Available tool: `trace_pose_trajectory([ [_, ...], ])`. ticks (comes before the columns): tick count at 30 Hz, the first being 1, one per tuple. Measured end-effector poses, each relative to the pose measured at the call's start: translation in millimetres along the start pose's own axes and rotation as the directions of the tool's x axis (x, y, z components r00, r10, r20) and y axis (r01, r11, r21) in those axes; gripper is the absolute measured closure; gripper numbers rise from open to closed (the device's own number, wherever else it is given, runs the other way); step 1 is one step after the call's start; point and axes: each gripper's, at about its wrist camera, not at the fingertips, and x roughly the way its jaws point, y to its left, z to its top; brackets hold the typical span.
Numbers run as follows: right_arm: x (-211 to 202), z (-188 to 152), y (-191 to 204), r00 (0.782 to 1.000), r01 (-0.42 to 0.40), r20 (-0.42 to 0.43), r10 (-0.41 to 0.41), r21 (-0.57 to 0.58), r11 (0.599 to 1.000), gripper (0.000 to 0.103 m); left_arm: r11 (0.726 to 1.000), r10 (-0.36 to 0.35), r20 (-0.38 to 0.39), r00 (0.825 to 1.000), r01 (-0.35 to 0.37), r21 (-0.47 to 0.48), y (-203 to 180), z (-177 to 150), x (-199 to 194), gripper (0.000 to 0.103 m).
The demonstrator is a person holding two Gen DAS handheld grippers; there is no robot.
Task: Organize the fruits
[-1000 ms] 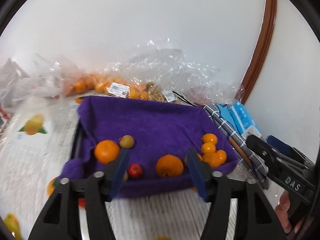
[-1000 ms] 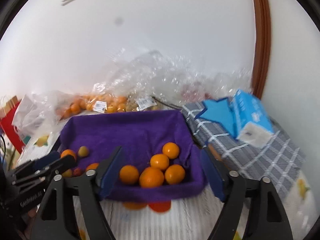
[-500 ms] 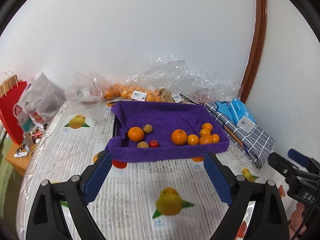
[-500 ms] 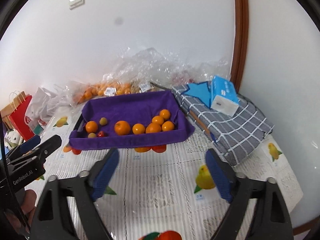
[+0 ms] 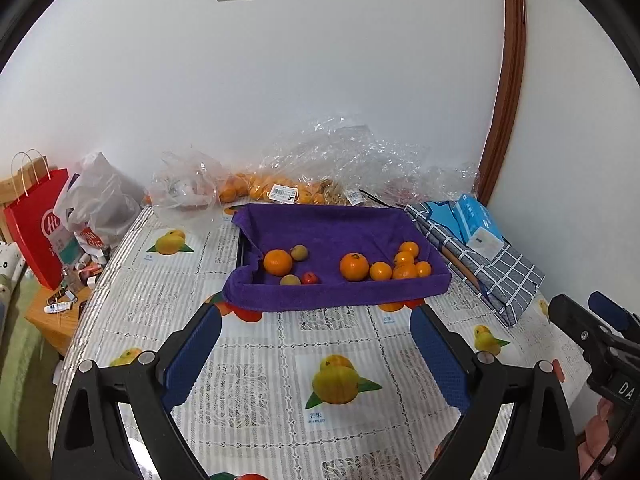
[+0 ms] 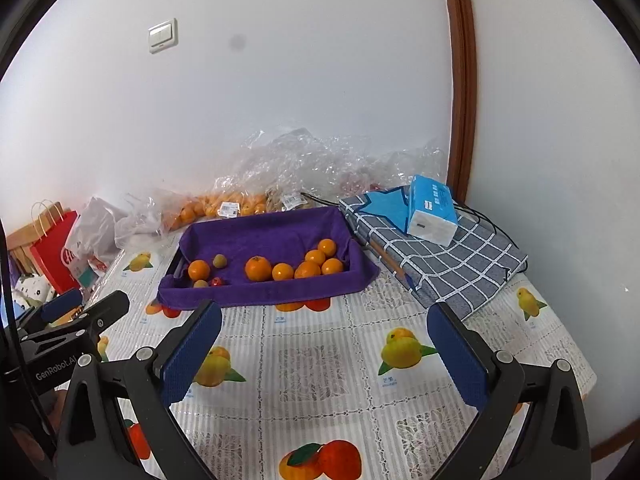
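Two tools spread, empty: left tool (image 5: 316, 354) reads "GenRobot.AI"; right tool (image 6: 324, 344) "DA".

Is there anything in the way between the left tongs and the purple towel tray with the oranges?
Nothing visible. The open left tongs face the purple towel-lined tray across bare fruit-print tablecloth.

Purple towel (image 5: 336, 224) – orange fruit (image 5: 354, 267), blue-grey chk'd cloth (image 6: 452, 260).

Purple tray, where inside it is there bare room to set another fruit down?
Free: the back half of the purple tray, behind the fruit, and the gap between the big orange and the red fruit. Crowded: the right front corner's orange cluster.
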Motion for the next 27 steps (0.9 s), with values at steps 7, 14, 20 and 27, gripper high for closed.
trace_pose_trajectory([
  [7, 0.3, -0.7, 2.5, 1.000, 0.019, -0.008, -0.019, -0.017, 1.000, 0.002, 1.000, -0.002, 0.008, 1.000, 0.002, -0.017, 2.3, 2.5, -3.5, 0.007],
  [14, 4.2, -3.4, 1.2, 0.999, 0.026, -0.019, -0.026, -0.012, 1.000, 0.002, 1.000, 0.014, 0.020, 1.000, -0.014, -0.005, 3.2, 4.8, -5.9, 0.007],
  [20, 5.0, -3.8, 1.3, 0.999, 0.027, -0.023, -0.027, -0.014, 1.000, 0.002, 1.000, 0.014, 0.016, 1.000, -0.014, -0.002, 4.2, 5.2, -5.1, 0.007],
  [27, 4.5, -3.7, 2.1, 0.999, 0.031, -0.024, -0.031, -0.017, 0.999, 0.002, 1.000, 0.021, 0.015, 1.000, -0.021, 0.003, 2.9, 4.3, -4.2, 0.007],
])
